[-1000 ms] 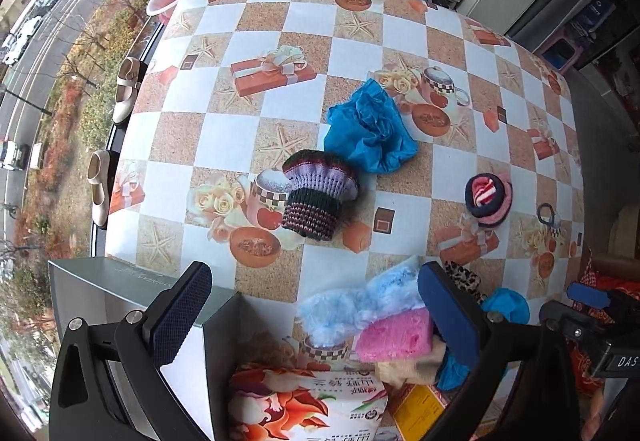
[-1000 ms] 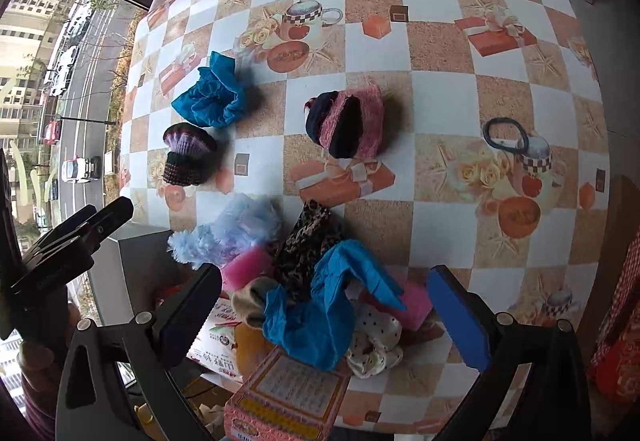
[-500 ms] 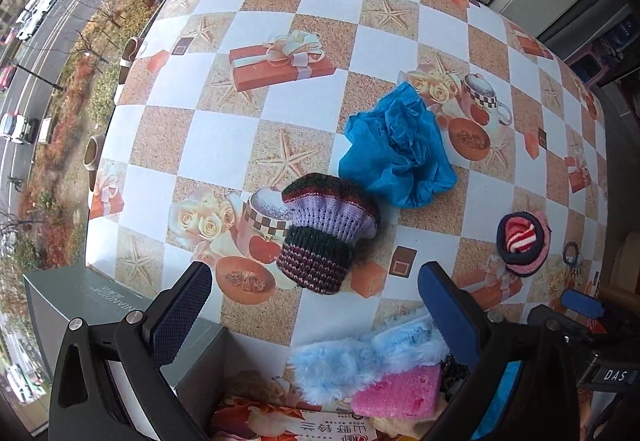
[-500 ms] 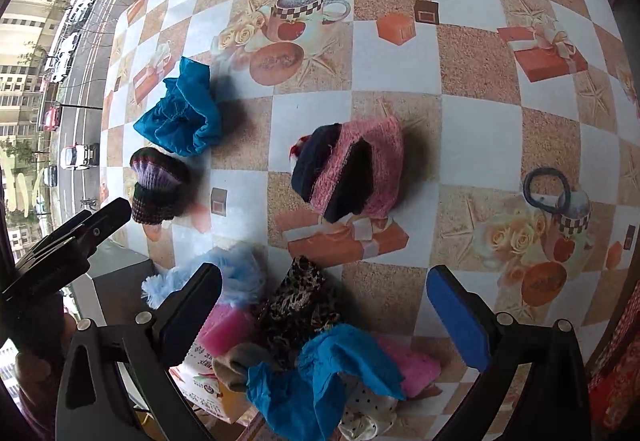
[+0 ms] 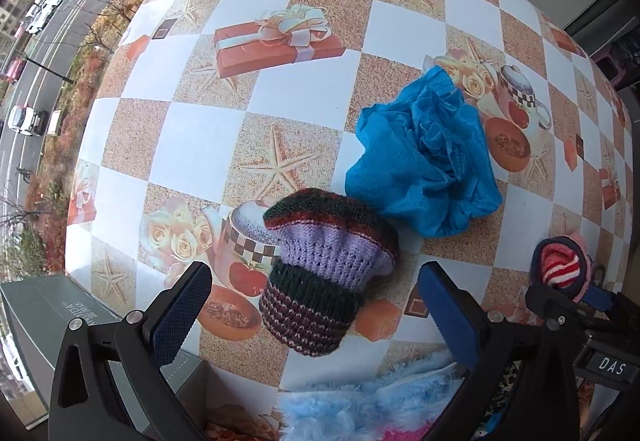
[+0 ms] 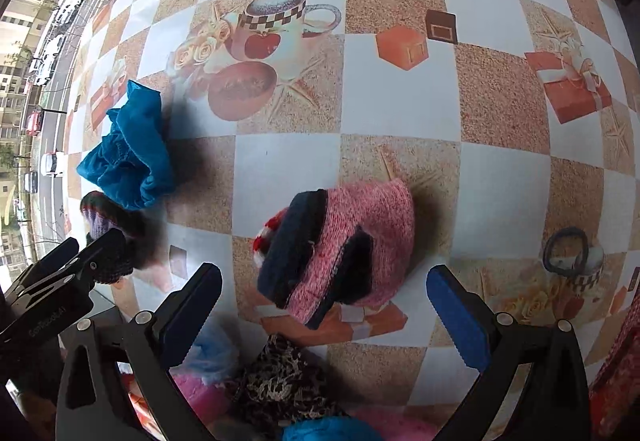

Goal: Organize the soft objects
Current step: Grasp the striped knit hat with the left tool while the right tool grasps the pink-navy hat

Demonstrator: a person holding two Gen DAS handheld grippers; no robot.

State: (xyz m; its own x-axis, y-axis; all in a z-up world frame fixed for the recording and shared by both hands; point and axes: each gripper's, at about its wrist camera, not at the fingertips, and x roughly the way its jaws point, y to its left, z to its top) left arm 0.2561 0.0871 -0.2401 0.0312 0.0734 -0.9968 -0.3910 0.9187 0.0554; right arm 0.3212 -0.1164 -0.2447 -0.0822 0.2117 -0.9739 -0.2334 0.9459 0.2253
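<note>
Both tongs spread wide and empty above the checkered bench (image 5: pixel 304 89): left tongs (image 5: pixel 312 313) straddling the striped purple-and-dark knitted hat (image 5: pixel 324 273), right tongs (image 6: pixel 324 305) over the pink-and-navy knitted hat (image 6: pixel 340 245); best lowered squarely, pinching mid-body, avoiding the crumpled blue cloth (image 5: pixel 424 169)

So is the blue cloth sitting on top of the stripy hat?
No, the blue cloth lies on the table beside the stripy hat.

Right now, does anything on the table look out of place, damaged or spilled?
Nothing looks spilled or damaged. The soft things simply lie loose: a crumpled blue cloth, a striped knit hat on its side touching it, and a pink and navy knit piece apart. A black hair tie lies alone near the edge.
</note>
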